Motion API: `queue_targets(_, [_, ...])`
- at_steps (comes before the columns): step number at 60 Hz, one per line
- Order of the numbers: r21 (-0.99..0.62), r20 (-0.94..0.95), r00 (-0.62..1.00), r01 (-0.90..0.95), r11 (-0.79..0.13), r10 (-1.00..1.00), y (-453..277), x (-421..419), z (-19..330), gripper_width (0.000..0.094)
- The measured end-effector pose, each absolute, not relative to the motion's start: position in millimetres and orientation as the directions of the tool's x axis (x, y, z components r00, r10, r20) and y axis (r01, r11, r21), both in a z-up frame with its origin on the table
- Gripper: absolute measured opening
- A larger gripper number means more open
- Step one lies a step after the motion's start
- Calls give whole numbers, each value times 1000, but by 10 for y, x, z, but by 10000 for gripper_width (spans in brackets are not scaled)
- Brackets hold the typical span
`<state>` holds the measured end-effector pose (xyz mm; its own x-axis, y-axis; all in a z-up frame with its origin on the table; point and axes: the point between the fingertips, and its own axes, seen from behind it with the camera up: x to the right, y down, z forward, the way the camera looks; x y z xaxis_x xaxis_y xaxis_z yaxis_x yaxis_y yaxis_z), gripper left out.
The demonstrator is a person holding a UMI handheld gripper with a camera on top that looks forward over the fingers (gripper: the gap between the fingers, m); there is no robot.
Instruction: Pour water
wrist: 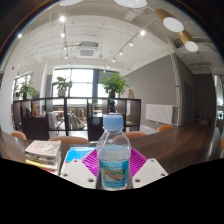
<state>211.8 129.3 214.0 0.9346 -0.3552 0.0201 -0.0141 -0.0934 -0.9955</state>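
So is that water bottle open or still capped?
Capped: the water bottle stands upright between the claw's fingers with its blue cap on.

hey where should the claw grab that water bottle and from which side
Grip the water bottle around its labelled middle, coming straight on from the claw's side. It stands upright between the open fingers, cap on, so its round straight body suits a level squeeze from both sides.
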Motion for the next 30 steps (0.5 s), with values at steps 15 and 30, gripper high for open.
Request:
queue_targets(15, [-975,46,912,-48,-218,-407,1341,2653,1212,355])
queue_targets(30, [-975,15,910,-78,-207,-414,1392,2745,813,364])
